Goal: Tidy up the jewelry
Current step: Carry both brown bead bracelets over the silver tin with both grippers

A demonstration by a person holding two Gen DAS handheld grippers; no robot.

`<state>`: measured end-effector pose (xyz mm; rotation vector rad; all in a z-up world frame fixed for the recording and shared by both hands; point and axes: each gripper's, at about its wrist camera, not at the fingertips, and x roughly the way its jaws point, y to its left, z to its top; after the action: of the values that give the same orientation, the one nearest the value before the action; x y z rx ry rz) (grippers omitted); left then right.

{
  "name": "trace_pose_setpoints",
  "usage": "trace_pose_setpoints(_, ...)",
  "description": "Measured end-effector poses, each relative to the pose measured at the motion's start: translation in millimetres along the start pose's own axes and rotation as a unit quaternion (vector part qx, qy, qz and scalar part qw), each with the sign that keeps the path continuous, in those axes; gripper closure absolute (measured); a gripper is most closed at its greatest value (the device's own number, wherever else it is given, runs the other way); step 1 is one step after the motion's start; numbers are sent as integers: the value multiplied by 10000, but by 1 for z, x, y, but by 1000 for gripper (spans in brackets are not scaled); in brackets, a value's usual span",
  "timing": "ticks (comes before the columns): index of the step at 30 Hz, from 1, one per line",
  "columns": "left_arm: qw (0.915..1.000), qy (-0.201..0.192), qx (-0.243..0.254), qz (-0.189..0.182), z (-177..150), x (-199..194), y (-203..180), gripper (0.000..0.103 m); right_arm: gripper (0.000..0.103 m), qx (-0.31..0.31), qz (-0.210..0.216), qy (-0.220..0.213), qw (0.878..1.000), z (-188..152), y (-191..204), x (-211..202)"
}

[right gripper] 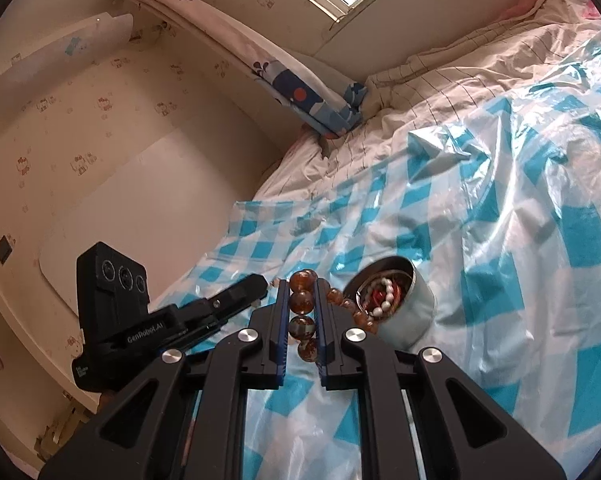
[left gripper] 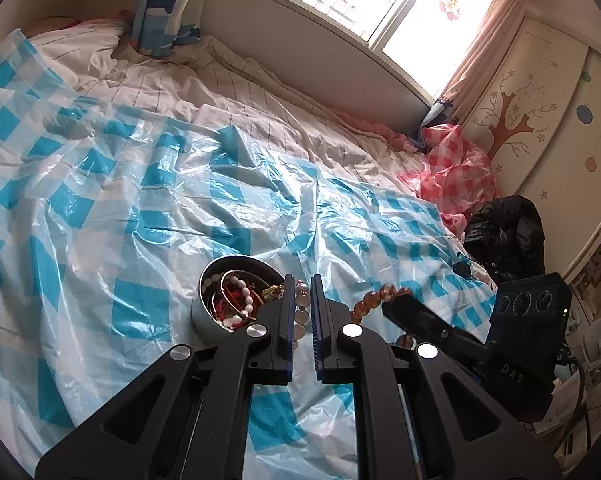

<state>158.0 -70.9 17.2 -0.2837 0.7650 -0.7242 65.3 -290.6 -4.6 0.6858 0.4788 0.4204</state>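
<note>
In the left wrist view, the blue-and-white checked plastic sheet (left gripper: 148, 184) covers the bed from the 9 o'clock side to the centre. On it, near 6 o'clock of the picture, stands a round metal tin (left gripper: 216, 300), full of jewelry: thin bangles, red cord and a string of white beads. Just at the right of the tin, the left gripper (left gripper: 302, 292) has its jaws nearly together, pinching a pale pink bead bracelet (left gripper: 302, 300) that hangs down between them. More to the right, at 4 o'clock, the right gripper (left gripper: 396, 306) holds an amber bead bracelet (left gripper: 374, 298). A pink checked plastic sheet (left gripper: 456, 176) and a black bag (left gripper: 508, 232) lie at 3 o'clock.

In the right wrist view, the left gripper (right gripper: 260, 282) comes in from 9 o'clock. At the centre, the right gripper (right gripper: 302, 292) has its jaws narrow, pinching the amber bead bracelet (right gripper: 301, 302), whose beads curve to the right until the tin (right gripper: 412, 312) at 4 o'clock. The tin stands tilted on the checked sheet (right gripper: 520, 200)
</note>
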Motion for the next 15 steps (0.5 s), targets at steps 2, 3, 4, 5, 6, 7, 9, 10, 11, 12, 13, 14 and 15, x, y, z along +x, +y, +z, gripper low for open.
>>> trace_pose_setpoints(2,10000,-10,-51,-12,4,4,2,96,91,13,30,-54,10000,4,0,3)
trace_pose_setpoints(3,10000,-17,-65,-15,7,6,2,96,90,26,55,-90,9999,8,0,6)
trace_pose_setpoints(4,10000,-24,-79,-18,10,8,3,96,90,35,68,-121,9999,10,0,9)
trace_pose_setpoints(5,10000,-25,-90,-19,12,10,4,96,90,43,79,-148,9998,12,0,11)
trace_pose_setpoints(6,9999,-25,-96,-18,13,12,4,96,91,65,93,-179,9998,15,-1,14)
trace_pose_setpoints(7,9999,-22,-104,-14,15,16,5,96,91,84,101,-198,9997,17,-3,16)
trace_pose_setpoints(9,9999,-13,-126,-18,17,20,6,96,90,121,108,-223,9996,18,-6,20)
trace_pose_setpoints(10,9999,-2,-140,-19,18,24,7,96,90,135,101,-225,9996,19,-8,23)
trace_pose_setpoints(11,9999,6,-150,-23,19,27,7,96,90,152,94,-219,9996,19,-9,24)
trace_pose_setpoints(12,9999,15,-164,-33,20,29,8,96,90,188,84,-194,9996,18,-13,27)
trace_pose_setpoints(13,9998,22,-171,-38,20,31,8,96,90,218,70,-172,9996,18,-15,29)
trace_pose_setpoints(14,9998,38,-174,-40,20,35,8,96,90,243,53,-158,9996,18,-17,31)
trace_pose_setpoints(15,9998,52,-185,-47,20,37,8,96,90,275,37,-145,9995,18,-20,32)
